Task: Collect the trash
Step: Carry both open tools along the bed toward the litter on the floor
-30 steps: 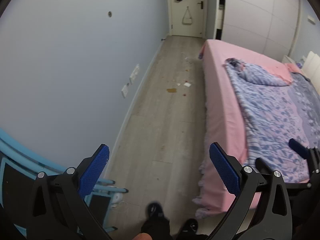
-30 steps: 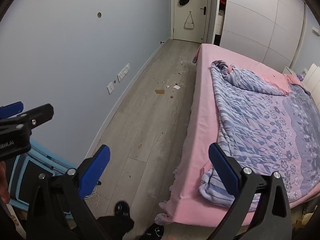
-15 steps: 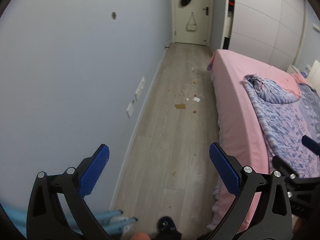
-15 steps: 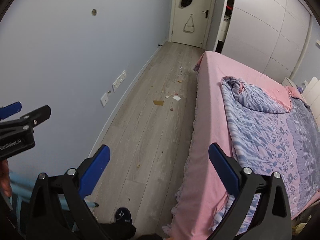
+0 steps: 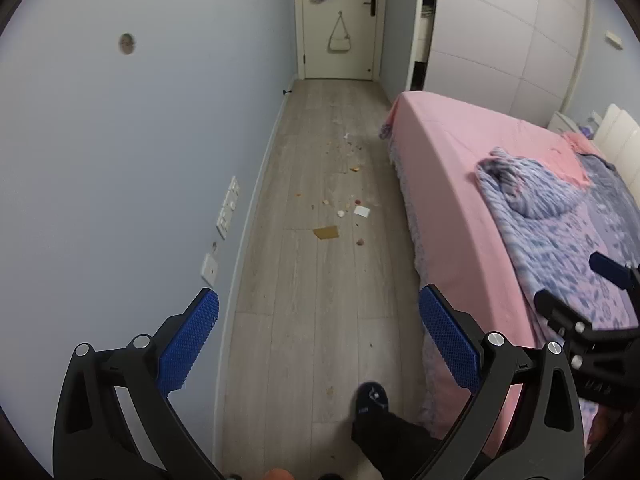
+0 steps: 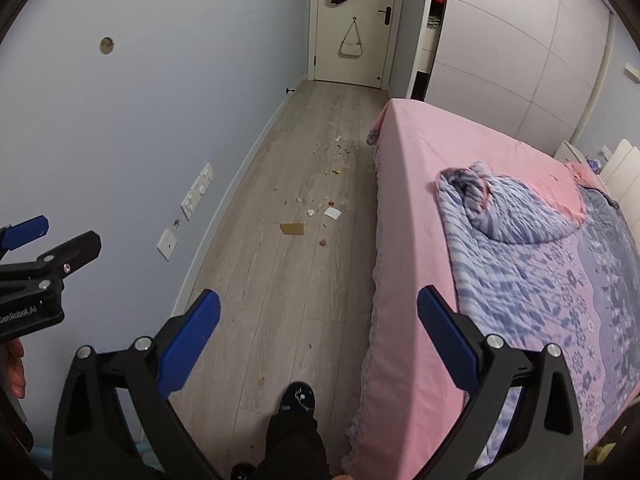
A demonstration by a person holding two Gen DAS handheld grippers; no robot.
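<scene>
Trash (image 5: 326, 233) lies far ahead; both grippers (image 5: 318, 334) (image 6: 318, 334) held level, jaws spread.

Pale grey wood-grain floor (image 5: 320, 300), plain pink bed sheet (image 5: 452, 184), lilac-blue quilt (image 6: 540, 264) with stripes and flower print, light blue wall (image 5: 140, 140), cream door (image 6: 352, 20), brown cardboard scrap (image 5: 326, 233), white paper scrap (image 5: 362, 211), blue gripper pads (image 5: 188, 344).

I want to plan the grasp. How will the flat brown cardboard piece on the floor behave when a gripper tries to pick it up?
The brown cardboard piece lies flush on the wood floor, so fingers will probably slide over it before catching an edge. It looks thin and small, likely light and somewhat bendable. It should not roll.
</scene>
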